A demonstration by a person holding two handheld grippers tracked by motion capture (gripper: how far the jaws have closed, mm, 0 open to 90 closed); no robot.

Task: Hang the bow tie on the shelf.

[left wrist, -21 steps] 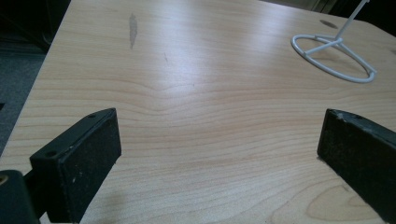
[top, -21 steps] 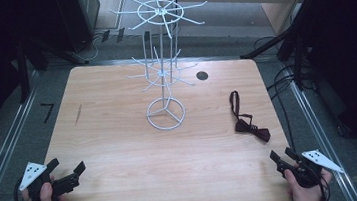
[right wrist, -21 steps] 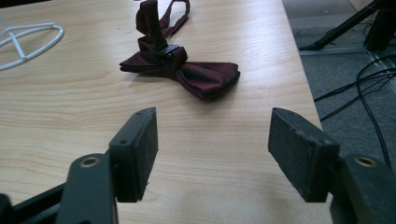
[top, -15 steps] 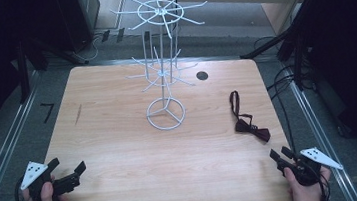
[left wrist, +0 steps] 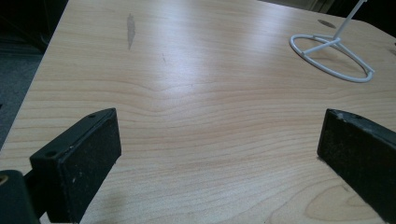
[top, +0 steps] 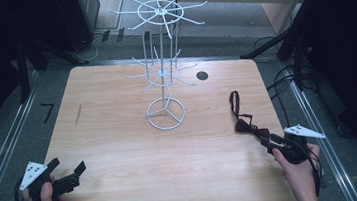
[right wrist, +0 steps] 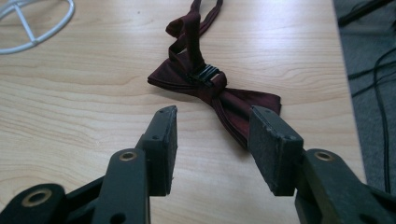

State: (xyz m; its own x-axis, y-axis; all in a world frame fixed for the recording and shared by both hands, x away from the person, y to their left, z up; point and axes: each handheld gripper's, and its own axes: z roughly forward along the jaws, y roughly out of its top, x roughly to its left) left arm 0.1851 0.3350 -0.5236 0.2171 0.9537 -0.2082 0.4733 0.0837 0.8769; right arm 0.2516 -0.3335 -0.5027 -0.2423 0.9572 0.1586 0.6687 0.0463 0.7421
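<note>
A dark red bow tie [top: 249, 123] with its strap [top: 235, 100] lies on the wooden table [top: 120, 137] at the right; the right gripper view shows the bow tie [right wrist: 212, 91] up close with a black clasp. My right gripper [top: 266, 143] sits just behind it, open, its tips [right wrist: 212, 140] a short way from the bow, nothing between them. My left gripper [top: 68, 171] rests near the front left corner, wide open [left wrist: 219, 144] over bare wood. A white wire display stand [top: 163, 67] rises from a ring base [top: 166, 113] at the table's middle.
A round dark hole [top: 202, 76] marks the tabletop behind the stand, and a dark streak [top: 78, 114] lies on the left side. Metal rails [top: 1, 154] and cables [top: 284, 77] run beside the table. The stand's ring base [left wrist: 331, 58] appears far right in the left gripper view.
My right gripper has crept slightly forward toward the bow tie. The left gripper and everything else stay as before.
</note>
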